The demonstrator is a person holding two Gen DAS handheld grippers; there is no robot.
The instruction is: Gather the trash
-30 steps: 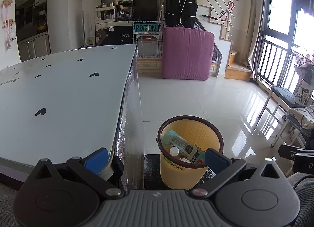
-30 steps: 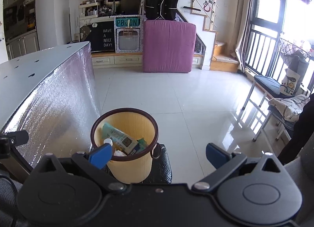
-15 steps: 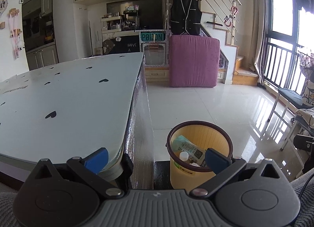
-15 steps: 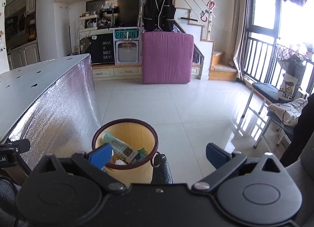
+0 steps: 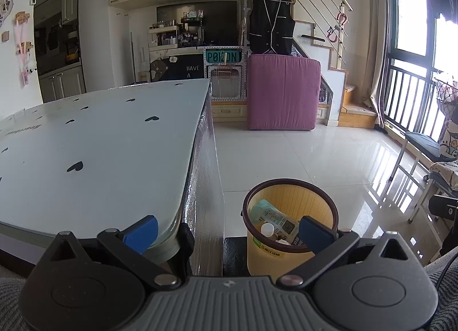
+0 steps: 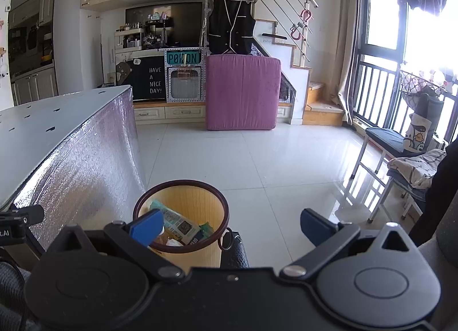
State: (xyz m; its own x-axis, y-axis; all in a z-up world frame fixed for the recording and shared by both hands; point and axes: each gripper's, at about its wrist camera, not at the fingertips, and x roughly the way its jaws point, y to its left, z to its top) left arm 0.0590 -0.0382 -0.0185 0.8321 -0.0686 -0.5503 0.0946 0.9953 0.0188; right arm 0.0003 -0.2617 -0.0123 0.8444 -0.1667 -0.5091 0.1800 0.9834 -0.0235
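Observation:
A yellow waste bin [image 5: 297, 202] with a dark rim stands on the floor beside the table's near corner; it also shows in the right wrist view [image 6: 197, 199]. Inside lie a teal printed packet [image 5: 272, 215], a small white-capped bottle [image 5: 267, 228] and other scraps [image 6: 183, 226]. My left gripper [image 5: 229, 231] is open and empty, held above the table corner and the bin. My right gripper [image 6: 232, 225] is open and empty, above and just behind the bin.
A white table [image 5: 94, 148] with black heart marks fills the left; its side is wrapped in silver foil [image 6: 86, 165]. A pink mattress [image 5: 282, 92] leans at the far wall. Chairs [image 6: 400, 153] stand at the right by the window. White tiled floor [image 6: 257, 153] lies between.
Both grippers have risen and tilted up a little, so the bin sits lower in both views. Both stay open and empty.

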